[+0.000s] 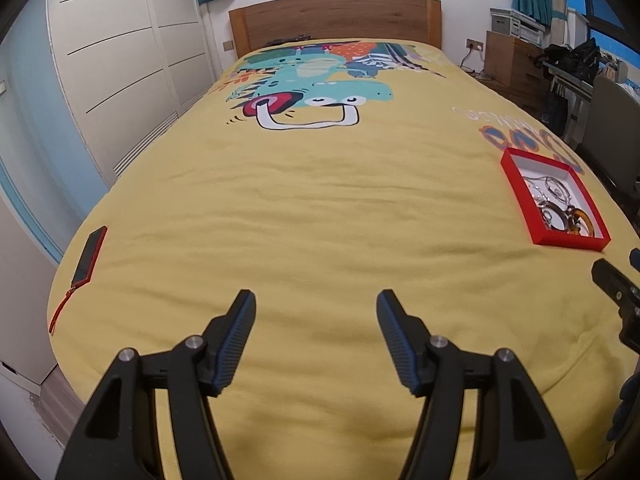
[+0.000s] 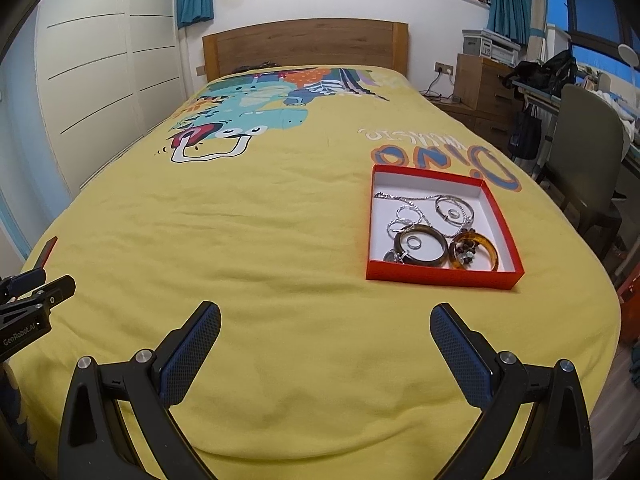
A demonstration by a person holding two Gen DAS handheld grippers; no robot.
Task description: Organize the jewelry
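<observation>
Hovering over the near end of a yellow bedspread (image 2: 280, 260), the right gripper (image 2: 325, 332) has its blue-padded fingers (image 2: 188, 354) spread wide and holds nothing. The left gripper (image 1: 316, 312) does the same in its own view, jaws apart and empty above bare cloth. In the right view the left gripper shows again at the near left edge, its black body printed "GenRobot.AI".

Just beyond the right gripper, slightly to the right, a red box (image 2: 442, 277) with a white lining lies flat on the spread. Inside it the jewelry is bunched toward the near side: a dark bangle (image 2: 420, 262), an amber bangle (image 2: 490, 254) touching it on the right, a small ring (image 2: 414, 243) inside the dark bangle, and silver chains (image 2: 424, 200) looped farther back. From the left view the same box (image 1: 570, 240) sits well to the right.

Past the box the bedspread reads "Dino" (image 2: 440, 160) upside down in large orange-and-blue letters, with smaller white script beyond it that cannot be read. A cartoon dinosaur (image 2: 240, 120) fills the far left. A red-edged phone (image 1: 89, 256) with a wrist strap lies at the near left edge
</observation>
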